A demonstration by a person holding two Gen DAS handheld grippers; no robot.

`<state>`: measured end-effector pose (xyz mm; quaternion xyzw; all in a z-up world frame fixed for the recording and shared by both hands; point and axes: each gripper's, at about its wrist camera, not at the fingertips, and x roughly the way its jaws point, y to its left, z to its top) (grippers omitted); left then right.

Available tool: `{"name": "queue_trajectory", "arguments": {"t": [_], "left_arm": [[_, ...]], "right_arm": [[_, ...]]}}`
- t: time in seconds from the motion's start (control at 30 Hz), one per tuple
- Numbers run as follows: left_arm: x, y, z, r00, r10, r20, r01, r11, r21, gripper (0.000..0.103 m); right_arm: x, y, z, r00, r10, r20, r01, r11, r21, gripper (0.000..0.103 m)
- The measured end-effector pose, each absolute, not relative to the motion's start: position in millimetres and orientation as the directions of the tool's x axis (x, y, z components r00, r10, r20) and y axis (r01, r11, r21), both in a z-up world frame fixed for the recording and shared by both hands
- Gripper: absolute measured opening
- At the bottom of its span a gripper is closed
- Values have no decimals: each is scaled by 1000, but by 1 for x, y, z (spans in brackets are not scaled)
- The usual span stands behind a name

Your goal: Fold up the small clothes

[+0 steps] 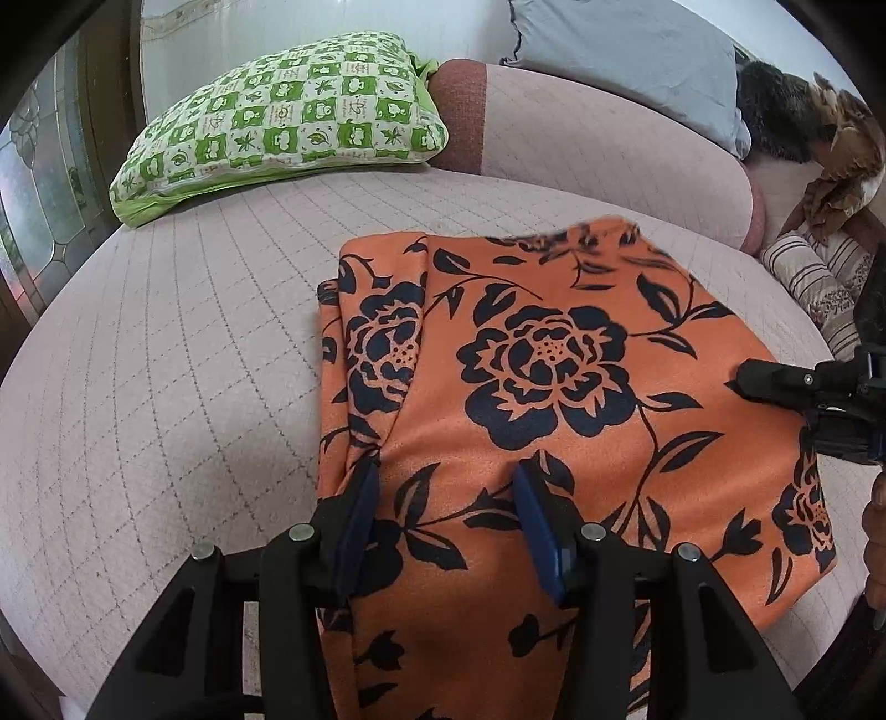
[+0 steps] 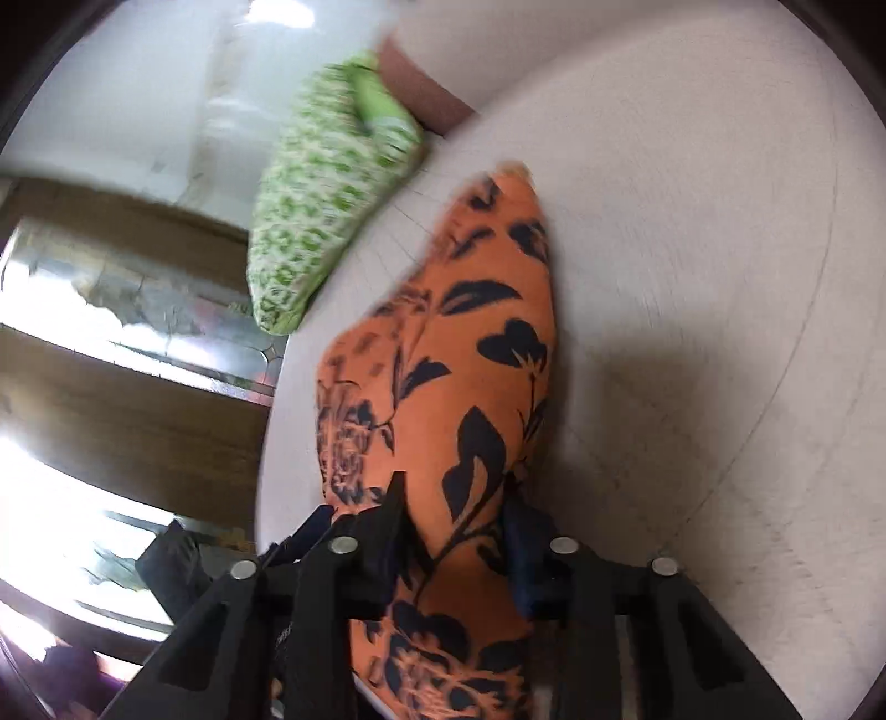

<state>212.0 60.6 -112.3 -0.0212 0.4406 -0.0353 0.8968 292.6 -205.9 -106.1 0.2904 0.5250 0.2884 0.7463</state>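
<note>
An orange garment (image 1: 531, 399) with dark navy flowers lies partly folded on the pale pink quilted bed (image 1: 166, 360). My left gripper (image 1: 446, 482) is open, its blue pads either side of the cloth's near part, just above it. My right gripper (image 1: 775, 382) reaches in from the right edge of the left wrist view over the garment's right side. In the blurred right wrist view the same garment (image 2: 470, 360) runs between the right gripper's (image 2: 457, 498) spread fingers, which are open around it.
A green and white checked pillow (image 1: 288, 116) lies at the bed's far left. A grey pillow (image 1: 626, 50), a dark furry thing (image 1: 775, 116) and striped cloth (image 1: 819, 282) sit at the far right. A wooden-framed glass door (image 2: 111, 354) stands beside the bed.
</note>
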Motion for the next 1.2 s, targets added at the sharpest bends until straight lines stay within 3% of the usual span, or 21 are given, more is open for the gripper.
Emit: {"name": "queue_trajectory", "arguments": {"t": [0.1, 0.17, 0.23, 0.27, 0.37, 0.5, 0.6, 0.63, 0.77, 0.87, 0.93, 1.1, 1.2], "left_arm": [[212, 60, -112, 608, -85, -789, 50, 996, -69, 52], [212, 64, -112, 607, -98, -788, 49, 995, -86, 52], [213, 66, -112, 605, -111, -788, 48, 993, -103, 52], [213, 67, -112, 605, -113, -788, 49, 993, -104, 52], [213, 66, -111, 605, -112, -788, 49, 993, -104, 52], [213, 67, -111, 604, -118, -788, 51, 993, -110, 52], [213, 69, -111, 604, -129, -787, 49, 991, -125, 52], [213, 69, -111, 604, -130, -786, 48, 991, -128, 52], [214, 66, -112, 604, -125, -787, 52, 992, -117, 52], [213, 69, -111, 605, -138, -784, 51, 990, -134, 52], [213, 71, -111, 607, -147, -781, 47, 988, -150, 52], [211, 68, -110, 618, -137, -774, 47, 989, -138, 52], [207, 70, -109, 624, -146, -767, 51, 988, -147, 53]], "right_arm": [[298, -200, -129, 241, 653, -718, -100, 753, 651, 33], [300, -207, -136, 237, 689, -685, -63, 714, 697, 43], [300, -210, -126, 262, 708, -655, -55, 689, 723, 75], [300, -211, -120, 282, 707, -649, -58, 688, 724, 78], [314, -213, -109, 333, 715, -615, -58, 667, 743, 78], [354, -194, -140, 266, 742, -615, -5, 640, 769, 79], [354, -194, -144, 251, 729, -637, -36, 665, 746, 36], [352, -193, -137, 271, 713, -646, -64, 683, 727, 33], [346, -183, -139, 300, 628, -718, -102, 770, 630, 34], [343, -191, -144, 310, 658, -687, -84, 738, 669, 41], [335, -190, -131, 340, 629, -699, -102, 763, 638, 54], [300, -193, -84, 438, 592, -676, -191, 796, 574, 55], [274, -186, -63, 428, 653, -626, -276, 753, 597, 68]]}}
